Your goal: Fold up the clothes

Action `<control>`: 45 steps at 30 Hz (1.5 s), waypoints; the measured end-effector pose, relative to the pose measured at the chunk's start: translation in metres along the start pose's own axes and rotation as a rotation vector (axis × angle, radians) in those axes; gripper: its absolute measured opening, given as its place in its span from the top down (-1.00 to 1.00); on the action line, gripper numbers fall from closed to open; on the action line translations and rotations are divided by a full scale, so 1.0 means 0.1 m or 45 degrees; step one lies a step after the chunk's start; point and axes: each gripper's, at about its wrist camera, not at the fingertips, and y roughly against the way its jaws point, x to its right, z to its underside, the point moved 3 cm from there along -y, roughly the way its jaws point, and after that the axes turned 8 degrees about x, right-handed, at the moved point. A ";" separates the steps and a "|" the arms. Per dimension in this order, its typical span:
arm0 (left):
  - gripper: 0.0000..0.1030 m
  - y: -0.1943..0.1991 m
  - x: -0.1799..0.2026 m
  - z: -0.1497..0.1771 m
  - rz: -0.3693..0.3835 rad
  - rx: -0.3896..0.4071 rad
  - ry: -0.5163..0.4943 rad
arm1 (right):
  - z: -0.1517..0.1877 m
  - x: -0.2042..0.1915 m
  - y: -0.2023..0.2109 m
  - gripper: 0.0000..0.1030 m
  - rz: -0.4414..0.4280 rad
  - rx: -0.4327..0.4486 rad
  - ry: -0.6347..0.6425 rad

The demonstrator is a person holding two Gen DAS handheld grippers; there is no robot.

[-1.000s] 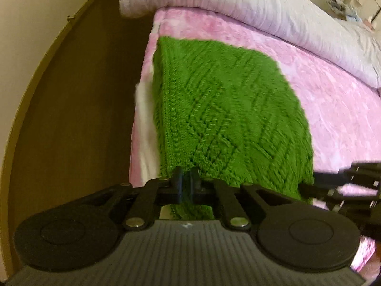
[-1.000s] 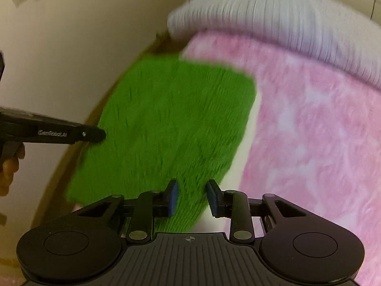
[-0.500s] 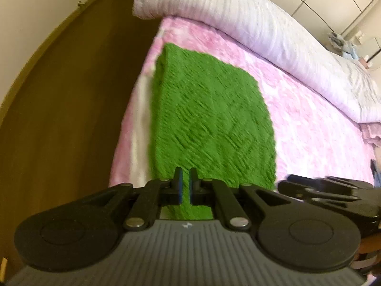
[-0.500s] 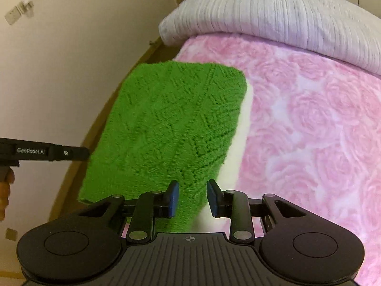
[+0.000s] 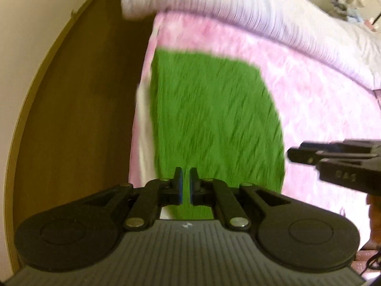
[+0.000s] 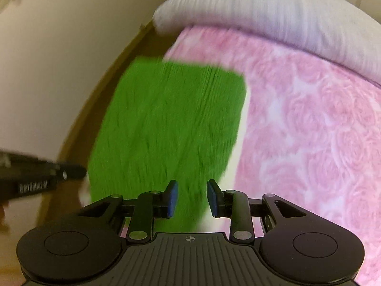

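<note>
**Green Knit Lies Folded on the Pink Bed**

On the far left is the brown floor (image 5: 71, 119). Next, the folded green knit (image 5: 214, 124) lies flat at the left edge of the pink rose blanket (image 6: 309, 143), with a white pillow (image 6: 273, 16) behind it. The left gripper (image 5: 186, 186) hangs above it, almost closed, holding nothing. The right gripper (image 6: 192, 199) is partly open and empty, above the knit's right edge. Both pictures are blurry.

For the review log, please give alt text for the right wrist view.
A folded green knit garment lies blurred at the edge of a pink rose-patterned bed. The right gripper hovers above it, open and empty; the left gripper enters from the left.
</note>
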 end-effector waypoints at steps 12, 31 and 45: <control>0.94 -0.59 0.17 -0.18 0.024 -0.074 -0.047 | -0.12 0.11 -0.64 0.40 0.089 -0.115 -0.032; 0.96 -0.71 -0.17 -0.60 -0.033 0.114 0.149 | -0.74 0.33 -0.92 0.39 0.102 0.060 -0.100; 0.64 -0.18 0.21 -0.04 -0.174 0.033 0.162 | -0.17 0.15 -0.29 0.39 -0.006 -0.023 -0.099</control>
